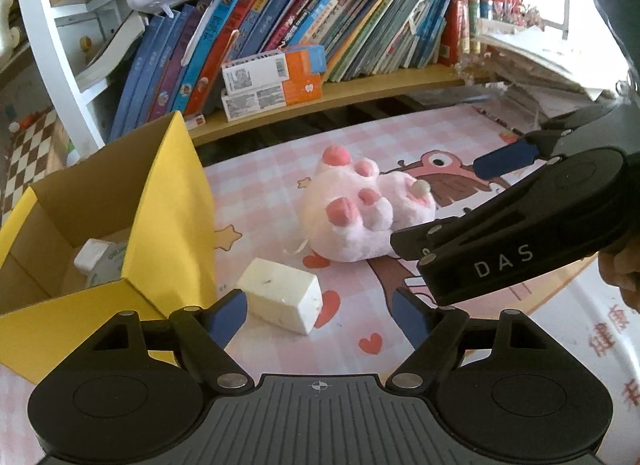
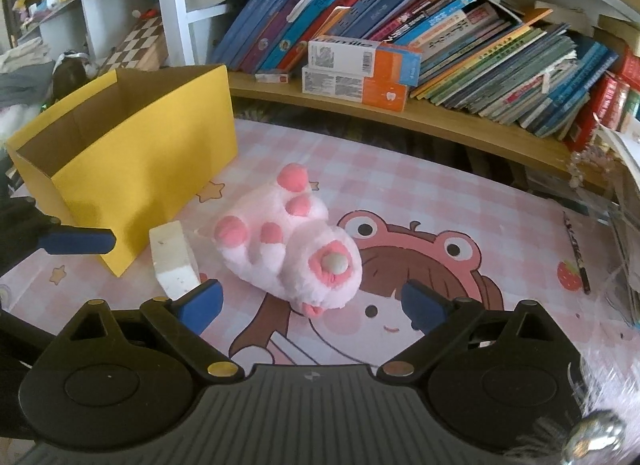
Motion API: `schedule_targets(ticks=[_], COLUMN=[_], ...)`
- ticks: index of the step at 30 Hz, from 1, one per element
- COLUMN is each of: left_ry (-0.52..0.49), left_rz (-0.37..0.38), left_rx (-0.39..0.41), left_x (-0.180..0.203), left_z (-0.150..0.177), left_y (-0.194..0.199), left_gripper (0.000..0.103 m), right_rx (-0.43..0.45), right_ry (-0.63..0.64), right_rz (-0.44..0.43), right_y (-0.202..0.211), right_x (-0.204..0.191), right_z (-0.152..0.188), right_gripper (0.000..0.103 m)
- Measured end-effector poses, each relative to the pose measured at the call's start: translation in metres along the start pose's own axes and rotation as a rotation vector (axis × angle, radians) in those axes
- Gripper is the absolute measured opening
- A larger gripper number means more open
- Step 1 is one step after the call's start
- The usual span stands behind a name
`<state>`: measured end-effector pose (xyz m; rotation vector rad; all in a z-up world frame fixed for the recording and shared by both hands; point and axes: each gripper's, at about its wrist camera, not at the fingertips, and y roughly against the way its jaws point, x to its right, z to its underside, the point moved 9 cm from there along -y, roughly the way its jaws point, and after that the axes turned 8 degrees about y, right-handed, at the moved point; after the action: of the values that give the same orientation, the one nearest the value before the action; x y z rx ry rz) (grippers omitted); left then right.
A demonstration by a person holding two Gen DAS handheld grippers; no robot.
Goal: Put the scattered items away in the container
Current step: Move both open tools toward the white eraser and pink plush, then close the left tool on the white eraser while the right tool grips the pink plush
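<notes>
A yellow cardboard box stands open on the pink mat, with a white bottle inside; it also shows in the right wrist view. A white foam block lies beside the box, just ahead of my open, empty left gripper. A pink plush paw lies in the middle of the mat. My right gripper is open and empty, just short of the plush paw, with the block to its left. The right gripper shows in the left wrist view.
A low wooden shelf with leaning books and two stacked orange-and-white boxes runs behind the mat. A pencil lies at the mat's right side. Stacked papers sit at the far right.
</notes>
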<state>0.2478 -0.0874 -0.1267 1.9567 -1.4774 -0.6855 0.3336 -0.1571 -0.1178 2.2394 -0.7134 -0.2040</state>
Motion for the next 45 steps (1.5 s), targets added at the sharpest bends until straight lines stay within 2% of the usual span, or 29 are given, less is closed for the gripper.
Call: schedule_targets(ticks=[15,17,19,24,28,35,37,38,40,45], left_ry=[-0.006,-0.009,-0.004,0.039,0.066,0.101,0.129,0.137,0.157,0.215], left_rz=[-0.048,-0.048,-0.052,-0.066,-0.089,-0.179,-0.195,-0.196,-0.191,-0.144], left_rx=[-0.035,-0.04,-0.038,-0.013,0.001,0.027,0.042,0.05,0.066,0.073], left_x=[-0.001,-0.001,-0.001,-0.001,-0.002,-0.003,-0.005,-0.007,-0.012,-0.021], left_z=[-0.003,-0.002,-0.003,-0.006,-0.009,-0.011,-0.011,-0.011,-0.014,-0.013], left_y=[-0.029,-0.031,-0.032,-0.034,-0.037,-0.045,-0.043,-0.042,-0.038,-0.03], left_gripper=[0.081,0.081,0.081,0.081,0.081,0.081,0.062,0.056,0.039,0.031], right_rx=[-0.033,-0.039,-0.045,-0.032,-0.025,-0.041,-0.044,-0.042,-0.038,-0.037], right_ry=[0.09,0.096,0.094,0.073,0.037,-0.028,-0.045,-0.055,-0.07,-0.091], right_rz=[-0.09,-0.106,-0.123,-0.117,-0.075,-0.048,-0.046,-0.043,-0.031,-0.02], right_y=[-0.05,-0.056,-0.059,-0.056,-0.048,-0.034,-0.03,-0.028,-0.024,-0.017], right_x=[-0.001,-0.003,-0.005,-0.002,0.009,0.025,0.027,0.028,0.031,0.035], right_z=[-0.014,-0.014,-0.013,-0.011,-0.006,0.012,0.015,0.016,0.018,0.022], right_gripper=[0.096,0.087,0.07,0.059,0.054,0.054,0.054,0.054,0.054,0.054])
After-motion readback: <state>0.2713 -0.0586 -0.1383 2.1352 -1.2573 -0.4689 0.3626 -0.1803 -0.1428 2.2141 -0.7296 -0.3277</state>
